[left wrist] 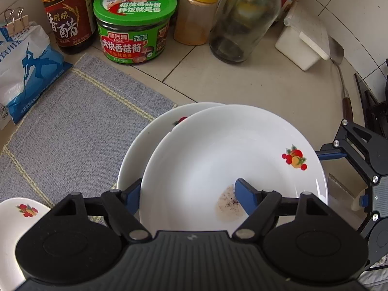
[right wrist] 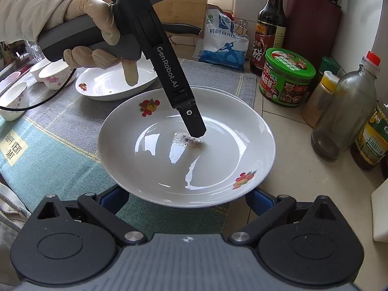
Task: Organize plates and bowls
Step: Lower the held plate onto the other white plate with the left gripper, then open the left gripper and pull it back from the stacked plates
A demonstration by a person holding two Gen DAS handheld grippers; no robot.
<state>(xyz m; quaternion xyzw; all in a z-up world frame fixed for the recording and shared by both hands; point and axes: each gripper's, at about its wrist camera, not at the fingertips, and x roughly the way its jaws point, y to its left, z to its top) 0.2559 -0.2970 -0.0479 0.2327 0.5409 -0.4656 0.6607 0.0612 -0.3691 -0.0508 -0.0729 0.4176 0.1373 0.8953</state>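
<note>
White porcelain: two stacked fruit-print round plates [left wrist: 218, 157] lie under the left claw [left wrist: 188, 184], which straddles the top rim, grip unclear. A third such plate [left wrist: 14, 218] sits to its left. The right claw [right wrist: 186, 198] is spread open.

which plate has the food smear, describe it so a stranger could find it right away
Start at the grey woven mat on the tiled counter, in front of the green-lidded sauce jar. At the mat's edge nearest that jar sits a stack of two white plates; it is the top plate. Unlike the lone white plate further back, it has a speckled residue patch in its middle.
</note>
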